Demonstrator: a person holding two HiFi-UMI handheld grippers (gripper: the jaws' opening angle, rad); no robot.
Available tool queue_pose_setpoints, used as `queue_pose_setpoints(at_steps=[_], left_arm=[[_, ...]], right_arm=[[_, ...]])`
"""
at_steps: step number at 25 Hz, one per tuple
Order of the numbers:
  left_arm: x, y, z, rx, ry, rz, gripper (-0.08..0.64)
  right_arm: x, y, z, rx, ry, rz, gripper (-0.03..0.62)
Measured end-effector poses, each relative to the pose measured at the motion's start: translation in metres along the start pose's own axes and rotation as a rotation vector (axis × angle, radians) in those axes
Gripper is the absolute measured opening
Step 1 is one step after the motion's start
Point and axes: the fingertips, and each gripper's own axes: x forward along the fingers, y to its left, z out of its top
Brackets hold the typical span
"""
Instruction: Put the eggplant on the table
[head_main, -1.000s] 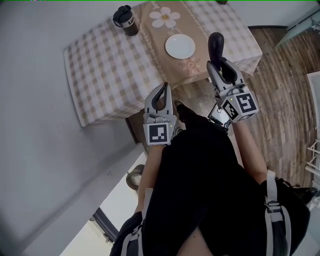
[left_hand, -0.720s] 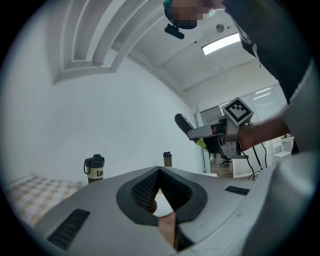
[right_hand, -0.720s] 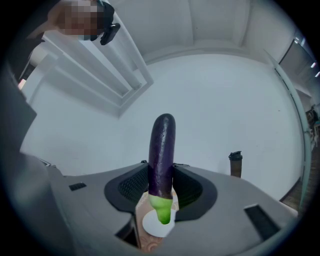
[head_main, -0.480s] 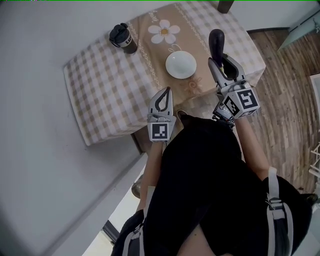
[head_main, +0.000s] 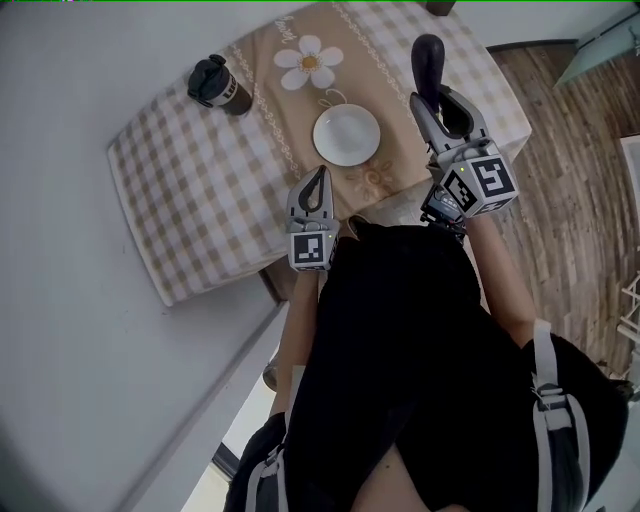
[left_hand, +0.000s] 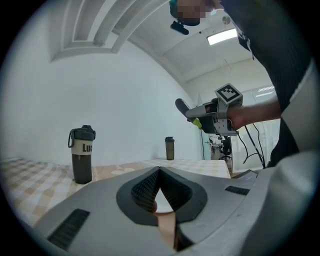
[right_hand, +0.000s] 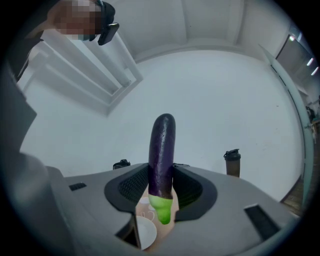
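Observation:
A dark purple eggplant (head_main: 430, 62) with a green stem end stands upright between the jaws of my right gripper (head_main: 440, 100), which is shut on it. It hangs above the right part of the checked table (head_main: 200, 190), just right of a white plate (head_main: 346, 135). In the right gripper view the eggplant (right_hand: 162, 155) fills the gap between the pads of that gripper (right_hand: 161, 172), with the plate (right_hand: 145, 232) below. My left gripper (head_main: 320, 172) is shut and empty at the table's near edge; its tips (left_hand: 159, 171) meet.
A dark flask (head_main: 218, 85) stands on the table's left part, also seen as the flask (left_hand: 82, 155) in the left gripper view. A second dark bottle (right_hand: 232, 162) stands at the far side. A beige runner with a flower (head_main: 308, 60) crosses the table. Wooden floor (head_main: 560, 150) lies to the right.
Both grippers have come forward over the table. The eggplant has travelled with the right gripper to beside the plate. The left gripper has sunk towards the near edge.

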Motion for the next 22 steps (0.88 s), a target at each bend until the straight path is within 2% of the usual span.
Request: queue_pose_setpoints(at_steps=[5,12,22], left_arm=[[0.011,0.001,-0.023,-0.017,0.043,-0.007,0.012],[0.025,0.007,-0.032,-0.08,0.056,-0.02,0.012],[0.033,0.007,-0.047,-0.089,0.134,-0.017,0.013]], right_arm=[[0.004,-0.018,-0.004,0.008,0.018,-0.028,0.157],[0.014,-0.027,-0.005,-0.001,0.028,-0.036,0.157],[0.031,-0.018,-0.007,-0.095,0.082,0.016,0.156]])
